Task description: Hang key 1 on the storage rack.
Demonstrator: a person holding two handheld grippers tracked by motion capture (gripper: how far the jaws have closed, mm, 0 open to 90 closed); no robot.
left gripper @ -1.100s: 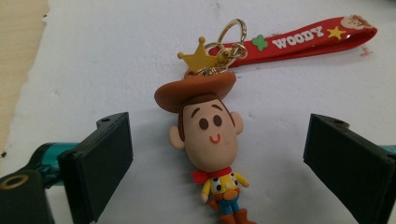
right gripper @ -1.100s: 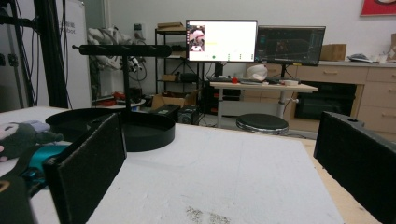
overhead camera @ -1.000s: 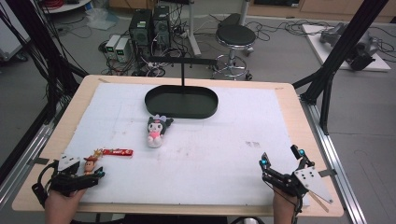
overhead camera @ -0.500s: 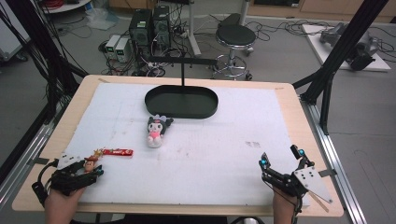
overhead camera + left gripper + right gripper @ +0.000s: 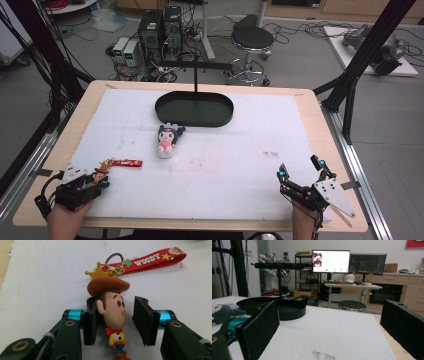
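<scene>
A Woody keychain figure (image 5: 113, 312) with a brown hat lies on the white mat between the jaws of my left gripper (image 5: 115, 315). The jaws are open; one pad (image 5: 88, 320) sits against the figure's ear and the other pad (image 5: 145, 320) stands apart from it. Its red strap (image 5: 150, 261) trails away past the hat. In the high view, the left gripper (image 5: 97, 184) is at the near left corner, with the figure (image 5: 101, 172) and strap (image 5: 126, 163) at its tips. My right gripper (image 5: 300, 169) rests open at the near right with nothing in it (image 5: 332, 325).
A small plush doll (image 5: 167, 139) with a dark head lies mid-table. Behind it stands a black oval tray (image 5: 220, 117) with a T-shaped bar (image 5: 196, 65). The tray (image 5: 292, 310) and doll (image 5: 223, 310) also appear far ahead in the right gripper view. A stool (image 5: 252, 40) stands beyond the table.
</scene>
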